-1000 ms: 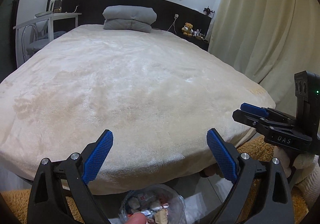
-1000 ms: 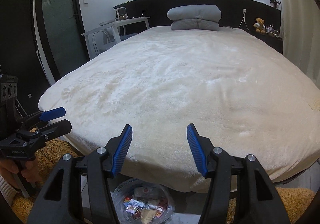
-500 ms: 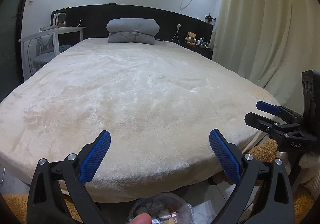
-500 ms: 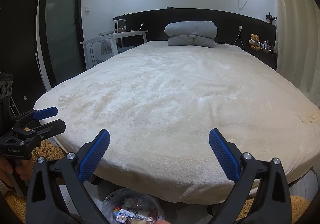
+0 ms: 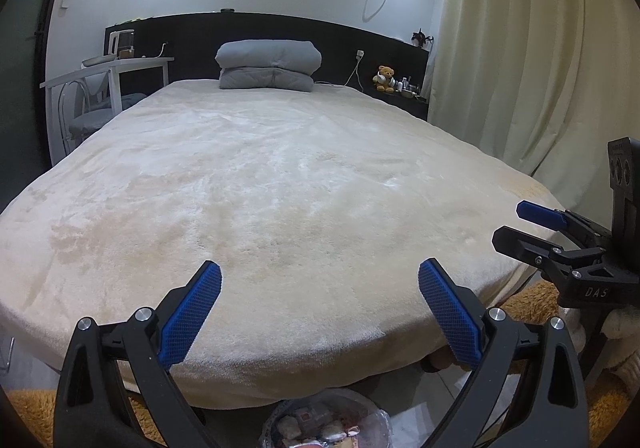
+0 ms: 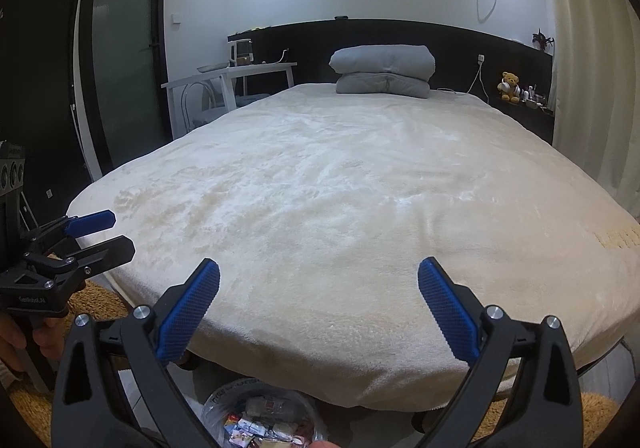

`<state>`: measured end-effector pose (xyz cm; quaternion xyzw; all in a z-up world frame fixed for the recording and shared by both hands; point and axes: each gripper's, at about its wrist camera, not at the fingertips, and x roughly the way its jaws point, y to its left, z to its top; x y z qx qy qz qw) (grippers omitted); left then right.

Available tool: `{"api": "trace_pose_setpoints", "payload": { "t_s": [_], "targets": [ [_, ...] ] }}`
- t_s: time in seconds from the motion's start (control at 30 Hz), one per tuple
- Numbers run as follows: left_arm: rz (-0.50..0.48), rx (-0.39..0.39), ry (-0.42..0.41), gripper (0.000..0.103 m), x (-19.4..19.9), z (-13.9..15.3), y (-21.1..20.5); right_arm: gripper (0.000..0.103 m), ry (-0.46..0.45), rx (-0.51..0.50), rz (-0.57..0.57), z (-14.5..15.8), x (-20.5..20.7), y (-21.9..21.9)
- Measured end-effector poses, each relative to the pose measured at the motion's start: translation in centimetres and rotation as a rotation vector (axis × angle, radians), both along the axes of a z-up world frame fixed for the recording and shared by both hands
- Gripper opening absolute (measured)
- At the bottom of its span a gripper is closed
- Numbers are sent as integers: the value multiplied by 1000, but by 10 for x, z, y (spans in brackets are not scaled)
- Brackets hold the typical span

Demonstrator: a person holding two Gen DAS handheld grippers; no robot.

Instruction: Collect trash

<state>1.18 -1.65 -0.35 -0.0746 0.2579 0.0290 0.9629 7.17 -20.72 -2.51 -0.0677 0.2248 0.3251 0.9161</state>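
Observation:
A clear bag of trash [image 5: 324, 424] full of wrappers sits on the floor at the foot of the bed, at the bottom edge of both views [image 6: 260, 424]. My left gripper [image 5: 320, 268] stands open above it, with only the bed's blanket behind its blue pads. My right gripper [image 6: 319, 266] is open just as wide, and nothing is between its fingers. Each gripper shows in the other's view: the right gripper [image 5: 509, 225] at the right edge, the left gripper [image 6: 122, 232] at the left edge with a hand on its handle.
A wide bed with a cream plush blanket [image 5: 280, 188] fills the view, with a folded grey duvet [image 5: 268, 64] at its head. A white table and chair [image 6: 224, 88] stand to the left, a curtain [image 5: 520, 68] to the right. A brown shaggy rug [image 6: 600, 416] covers the floor.
My right gripper's jaws have swung from half closed to wide open, and the left's spread a little more. Both views have tipped upward, so the trash bag sits lower in frame.

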Motion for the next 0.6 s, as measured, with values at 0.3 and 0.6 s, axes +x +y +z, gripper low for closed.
{"api": "trace_pose_setpoints", "payload": {
  "t_s": [0.3, 0.6],
  "targets": [
    [-3, 10, 4, 97, 1, -1, -3, 98, -1, -1, 2, 0, -1, 0],
    [-3, 13, 3, 97, 1, -1, -3, 98, 0, -1, 3, 1, -1, 0]
  ]
}}
